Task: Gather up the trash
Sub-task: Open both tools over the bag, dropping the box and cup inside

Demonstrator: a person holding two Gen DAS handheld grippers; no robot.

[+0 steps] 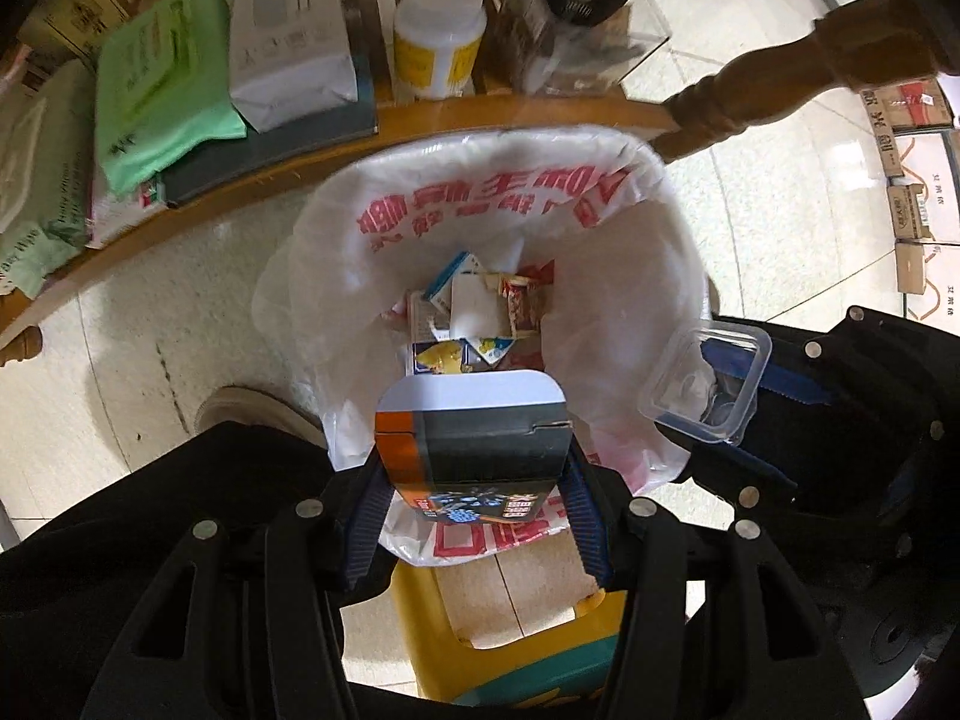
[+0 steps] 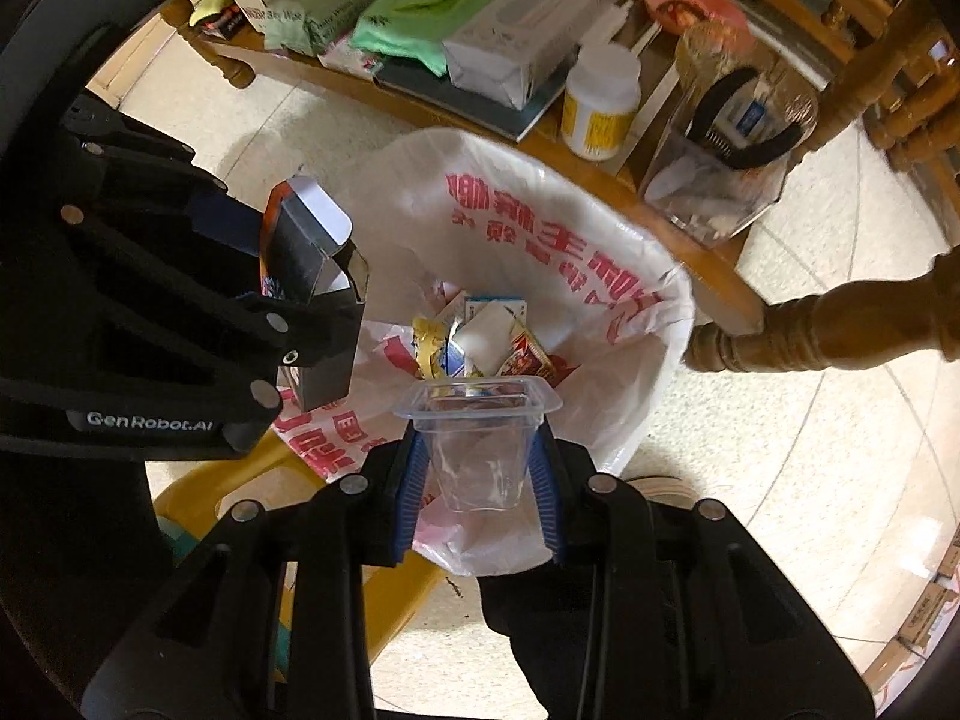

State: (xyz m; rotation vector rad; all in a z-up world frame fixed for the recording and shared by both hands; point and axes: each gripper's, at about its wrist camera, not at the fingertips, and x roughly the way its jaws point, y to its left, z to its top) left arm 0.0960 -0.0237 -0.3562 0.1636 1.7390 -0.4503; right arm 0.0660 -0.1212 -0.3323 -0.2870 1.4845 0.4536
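Observation:
A bin lined with a white plastic bag with red print [image 1: 480, 192] [image 2: 540, 222] stands on the floor, with several wrappers and small cartons [image 1: 474, 312] [image 2: 480, 336] at its bottom. My left gripper [image 1: 474, 480] is shut on a grey and orange cardboard box [image 1: 474, 426] and holds it over the bin's near rim; the box also shows in the right wrist view [image 2: 306, 240]. My right gripper [image 2: 480, 468] is shut on a clear plastic cup [image 2: 477, 438] over the bin's rim; the cup shows in the left wrist view [image 1: 708, 384].
A low wooden shelf [image 1: 420, 120] behind the bin carries a white jar [image 1: 438, 42], a green pack [image 1: 162, 84] and a white box [image 1: 288, 36]. A turned wooden leg [image 2: 810, 330] stands beside the bin. A yellow stool [image 1: 510, 648] is under my grippers. Cardboard boxes [image 1: 918, 180] lie far right.

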